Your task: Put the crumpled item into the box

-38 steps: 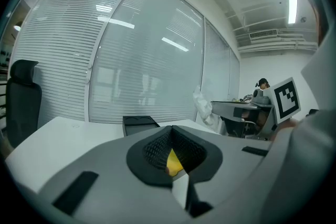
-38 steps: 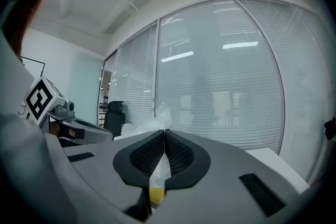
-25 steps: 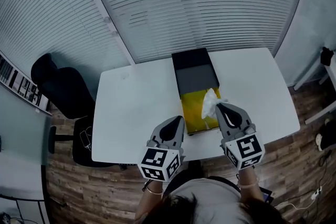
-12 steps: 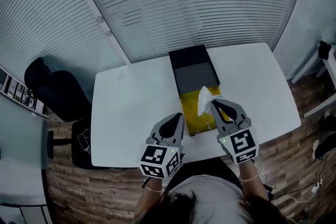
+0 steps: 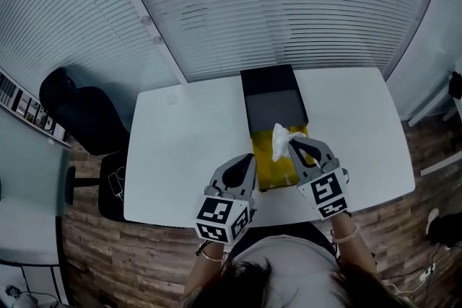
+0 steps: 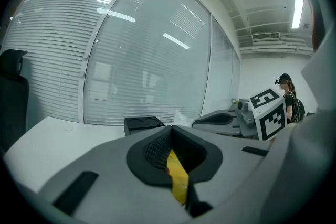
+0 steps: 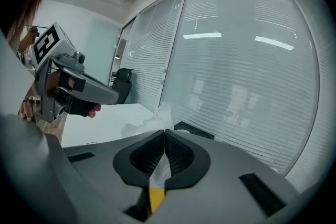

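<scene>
A white worktop (image 5: pixel 180 148) stands before a curved wall of closed blinds (image 5: pixel 289 3). A black office chair (image 5: pixel 79 115) sits just off its left edge, on a wood-plank floor (image 5: pixel 108 256). A person (image 6: pixel 290 103) stands far off at the right.

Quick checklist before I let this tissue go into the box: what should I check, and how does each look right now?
1. Right gripper shut on the tissue: ok.
2. Tissue above the box, over its yellow inside: ok in the head view.
3. Box open, nothing lying in the visible yellow part: ok.
4. Left gripper out of the drop path: ok; it is shut, empty, at the box's left edge.
5. How high the tissue hangs above the box: cannot tell.
</scene>
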